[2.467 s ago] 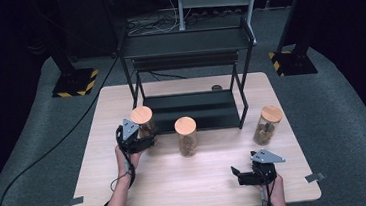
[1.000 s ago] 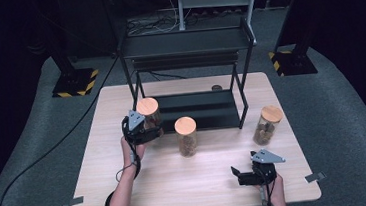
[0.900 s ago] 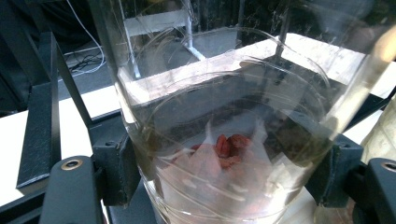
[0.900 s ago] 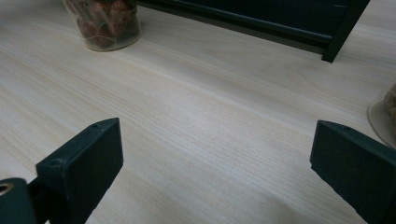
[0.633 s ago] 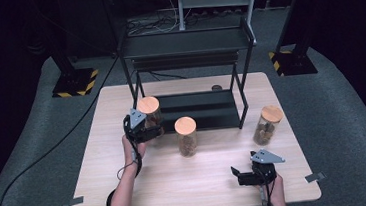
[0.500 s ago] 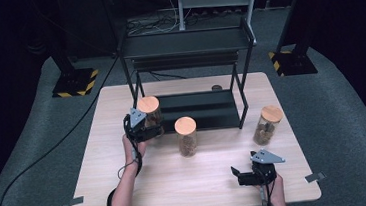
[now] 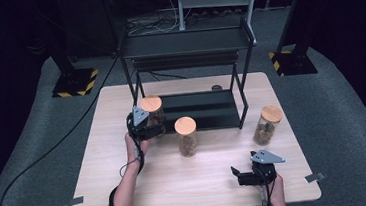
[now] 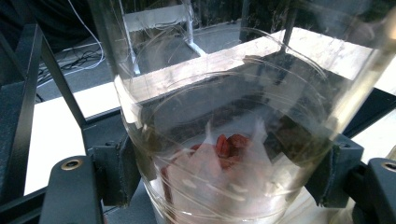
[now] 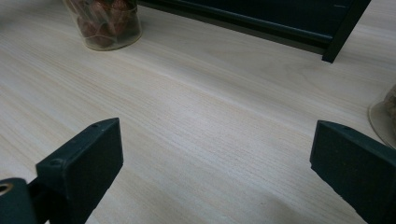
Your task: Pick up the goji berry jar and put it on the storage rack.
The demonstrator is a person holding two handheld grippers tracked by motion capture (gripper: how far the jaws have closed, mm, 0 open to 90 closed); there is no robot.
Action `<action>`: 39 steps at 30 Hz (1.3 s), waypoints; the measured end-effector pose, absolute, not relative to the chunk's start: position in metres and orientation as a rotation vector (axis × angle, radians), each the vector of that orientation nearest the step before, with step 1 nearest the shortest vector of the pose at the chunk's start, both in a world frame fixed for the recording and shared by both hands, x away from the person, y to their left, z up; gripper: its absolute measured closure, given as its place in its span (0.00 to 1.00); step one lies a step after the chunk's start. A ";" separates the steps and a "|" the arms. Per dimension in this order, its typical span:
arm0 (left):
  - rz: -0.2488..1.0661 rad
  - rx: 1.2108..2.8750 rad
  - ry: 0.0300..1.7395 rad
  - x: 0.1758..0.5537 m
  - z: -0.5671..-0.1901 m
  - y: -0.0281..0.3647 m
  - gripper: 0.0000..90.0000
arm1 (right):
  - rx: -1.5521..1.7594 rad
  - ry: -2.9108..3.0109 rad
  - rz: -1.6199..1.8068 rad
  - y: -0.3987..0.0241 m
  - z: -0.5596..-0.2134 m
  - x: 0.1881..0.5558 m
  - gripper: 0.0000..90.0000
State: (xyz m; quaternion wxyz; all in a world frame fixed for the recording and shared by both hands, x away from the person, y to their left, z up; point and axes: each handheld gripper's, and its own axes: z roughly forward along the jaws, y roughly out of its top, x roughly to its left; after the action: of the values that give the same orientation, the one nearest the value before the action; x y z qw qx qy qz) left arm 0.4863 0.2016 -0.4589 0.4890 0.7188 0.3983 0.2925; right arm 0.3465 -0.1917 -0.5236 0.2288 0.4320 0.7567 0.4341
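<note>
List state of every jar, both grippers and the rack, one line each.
left gripper: shut on left jar, by the rack's front left post.
left jar: cork lid on, upright, gripped, some red pieces inside.
middle jar: lidded, upright on table, free.
right jar: lidded, upright on table, free.
right gripper: open, nothing between the jaws, low over table.
rack: upright, shelves bare.

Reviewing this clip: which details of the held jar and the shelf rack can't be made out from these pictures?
- Held jar: left gripper view cuts its lid off at the top edge; glare blurs the reddish contents.
- Jar base: in the high view the left gripper hides it, so its contact with the table is unclear.
- Small dark object behind the rack: too small to identify.
</note>
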 end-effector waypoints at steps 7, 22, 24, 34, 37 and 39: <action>0.716 1.759 0.951 0.489 -0.457 0.198 0.27 | 1.191 2.087 1.200 -0.192 -0.524 0.347 0.02; 0.701 1.763 0.952 0.497 -0.460 0.191 0.27 | 1.189 2.089 1.198 -0.192 -0.524 0.347 0.02; 0.698 1.763 0.952 0.499 -0.460 0.190 0.27 | 1.190 2.088 1.198 -0.192 -0.524 0.347 0.02; 0.707 1.773 0.946 0.506 -0.462 0.183 0.27 | 1.191 2.092 1.195 -0.192 -0.524 0.347 0.02; 0.706 1.773 0.951 0.509 -0.464 0.182 0.27 | 1.191 2.091 1.198 -0.192 -0.524 0.347 0.02; 0.711 1.784 0.955 0.510 -0.465 0.182 0.27 | 1.192 2.089 1.197 -0.192 -0.524 0.347 0.02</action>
State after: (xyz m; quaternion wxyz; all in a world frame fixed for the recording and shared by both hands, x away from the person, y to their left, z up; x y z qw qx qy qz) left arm 0.5104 0.1816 -0.4652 0.4780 0.7307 0.3909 0.2912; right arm 0.3471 -0.1920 -0.5237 0.2254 0.4322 0.7576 0.4342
